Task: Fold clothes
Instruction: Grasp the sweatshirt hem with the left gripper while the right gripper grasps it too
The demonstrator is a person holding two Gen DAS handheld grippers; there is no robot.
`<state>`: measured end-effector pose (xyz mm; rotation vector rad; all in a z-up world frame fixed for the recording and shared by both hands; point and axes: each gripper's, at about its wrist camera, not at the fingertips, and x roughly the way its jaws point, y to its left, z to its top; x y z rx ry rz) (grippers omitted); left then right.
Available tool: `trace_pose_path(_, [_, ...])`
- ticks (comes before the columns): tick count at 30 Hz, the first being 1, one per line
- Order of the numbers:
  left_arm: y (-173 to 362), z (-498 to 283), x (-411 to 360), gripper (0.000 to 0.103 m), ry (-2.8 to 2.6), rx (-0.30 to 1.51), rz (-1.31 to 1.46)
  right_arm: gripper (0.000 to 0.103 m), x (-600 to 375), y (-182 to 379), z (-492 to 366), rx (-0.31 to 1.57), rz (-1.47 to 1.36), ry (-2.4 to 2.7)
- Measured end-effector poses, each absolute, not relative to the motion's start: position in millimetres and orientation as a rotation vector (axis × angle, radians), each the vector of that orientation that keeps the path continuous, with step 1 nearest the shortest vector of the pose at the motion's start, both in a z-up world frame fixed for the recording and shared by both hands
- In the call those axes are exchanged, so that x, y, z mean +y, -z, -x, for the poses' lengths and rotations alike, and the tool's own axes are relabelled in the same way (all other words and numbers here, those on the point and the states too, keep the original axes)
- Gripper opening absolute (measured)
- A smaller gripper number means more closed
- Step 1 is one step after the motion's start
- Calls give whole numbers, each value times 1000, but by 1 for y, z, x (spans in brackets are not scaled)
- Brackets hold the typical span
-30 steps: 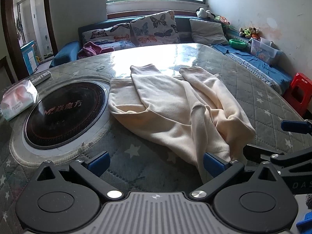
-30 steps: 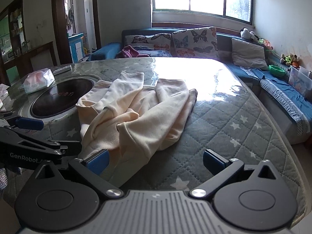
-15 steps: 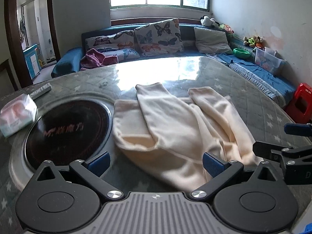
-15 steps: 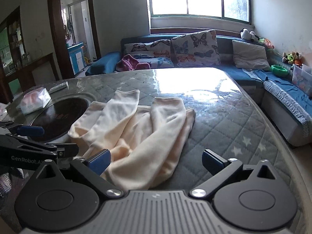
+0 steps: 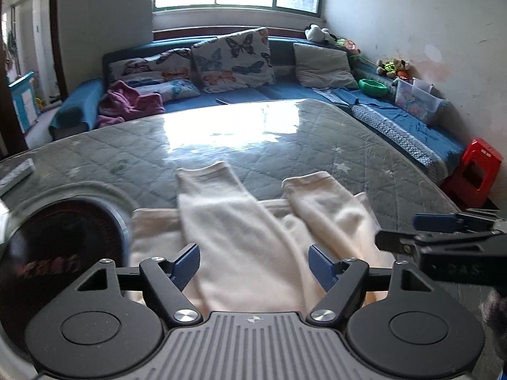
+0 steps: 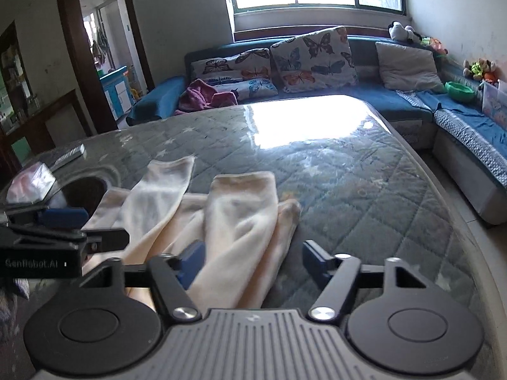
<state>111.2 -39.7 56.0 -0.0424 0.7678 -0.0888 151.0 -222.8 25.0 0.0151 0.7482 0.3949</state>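
Nearby, black round inset [image 5: 60, 253], cream garment [image 5: 240, 247]

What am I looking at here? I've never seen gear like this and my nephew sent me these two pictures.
These are two handheld grippers, one in each of a person's hands, each with a fisheye camera that looks forward along its two blue-tipped fingers. One picture comes from the left gripper, the other from the right gripper; each also catches the other at its side edge. Both sets of jaws stand open and hold nothing. On the quilted grey table cover lies a rumpled cream garment, two narrow parts pointing away, to be folded. Beside it a round dark cooktop is set into the table. A blue sofa with butterfly cushions stands behind.
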Motion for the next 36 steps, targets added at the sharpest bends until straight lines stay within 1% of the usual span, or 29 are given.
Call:
trace_pose_path(1, [-54,-117,-41,72,97,778,46,59,-224,-24,-159,752,-19,-396])
trace_pose_path(3, [-48,-128,-43,66,111,803,54,55,-225,-22,-174,760,-24,-400])
trace_pose_path(5, [-42,-137,-44,65,115,821,54,55,-225,-21,-187,760,-28,-405])
trace_pose_path(6, [-40,-140,-45,62,117,827,52,53,-224,-21,-194,758,-28,-411])
trace_pose_path(8, [-36,-145,-45,61,120,839,54,51,-222,-20,-206,758,-31,-422])
trace_pose_path(10, [-31,-151,-45,58,114,852,56,45,-219,-17,-218,764,-40,-434])
trace_pose_path(12, [-28,-157,-43,55,106,866,64,43,-216,-14,-229,772,-43,-444])
trace_pose_path(15, [-26,-162,-40,53,102,863,64,41,-209,-7,-242,789,-36,-450])
trace_pose_path(18, [-27,-166,-38,51,101,862,67,34,-204,0,-251,809,-38,-457])
trace_pose_path(20, [-26,-169,-35,51,95,860,69,33,-201,5,-255,820,-41,-463])
trace_pose_path(21, [-26,-171,-34,51,91,859,71,30,-199,8,-257,826,-42,-466])
trace_pose_path(23, [-26,-174,-33,49,85,857,70,19,-199,10,-258,822,-43,-470])
trace_pose_path(24, [-26,-174,-33,43,82,854,67,10,-199,9,-257,817,-45,-471])
trace_pose_path(25, [-26,-175,-32,38,80,851,63,6,-200,8,-256,810,-47,-470])
trace_pose_path(26, [-26,-175,-32,36,78,847,59,5,-201,7,-255,803,-50,-470])
trace_pose_path(28, [-25,-175,-29,25,77,840,63,3,-205,2,-252,778,-45,-458])
trace_pose_path(29, [-26,-174,-28,22,79,836,69,3,-207,-2,-250,763,-43,-453])
trace_pose_path(30, [-26,-173,-26,14,81,833,76,3,-209,-5,-247,748,-40,-446])
trace_pose_path(31, [-27,-172,-25,11,83,829,82,3,-212,-10,-244,732,-35,-438])
trace_pose_path(36, [-33,-161,-20,3,82,786,93,3,-238,-35,-221,661,-30,-368])
